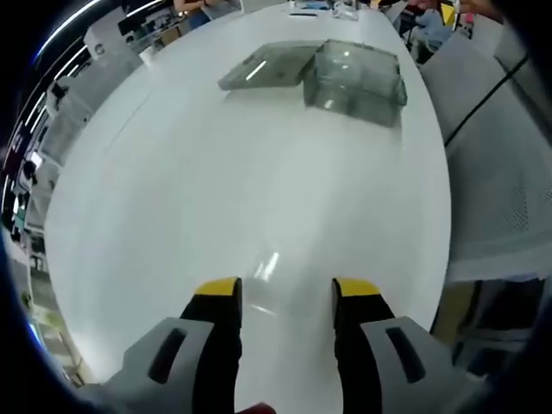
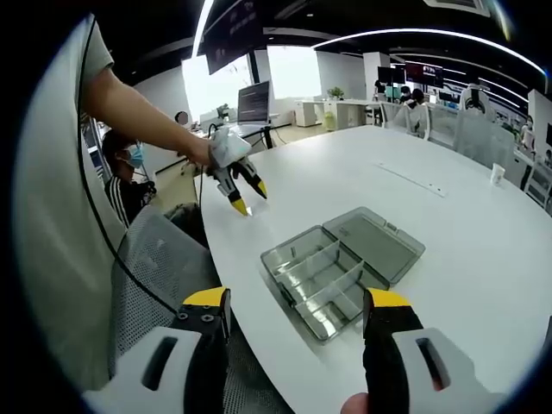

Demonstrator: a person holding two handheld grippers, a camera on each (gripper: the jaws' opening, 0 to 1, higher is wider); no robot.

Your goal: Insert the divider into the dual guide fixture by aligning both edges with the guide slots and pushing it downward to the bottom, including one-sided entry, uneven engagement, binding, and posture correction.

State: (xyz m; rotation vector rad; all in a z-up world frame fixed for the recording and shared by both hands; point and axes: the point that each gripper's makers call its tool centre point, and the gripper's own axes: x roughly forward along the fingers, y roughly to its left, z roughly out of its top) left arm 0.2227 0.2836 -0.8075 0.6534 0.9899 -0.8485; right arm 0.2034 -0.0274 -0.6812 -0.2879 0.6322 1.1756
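Note:
A clear plastic box (image 2: 321,278) with inner slots and dividers lies on the white table (image 2: 448,216), its lid (image 2: 377,240) folded open flat beside it. My right gripper (image 2: 296,309) hovers open over the table's near edge, with the box just beyond its yellow tips. In the left gripper view the box (image 1: 355,79) and lid (image 1: 266,67) lie far ahead. My left gripper (image 1: 287,291) holds its jaws partly closed on a faint, glinting clear divider (image 1: 267,264). A hand holds that left gripper (image 2: 247,197) above the table's far-left edge.
A grey mesh chair (image 2: 147,259) stands against the table edge under the person's arm (image 2: 138,108). More mesh chairs (image 1: 509,164) line the table's side. A laptop (image 2: 253,102) and a seated person are behind. A small cup (image 2: 498,173) stands at the far right.

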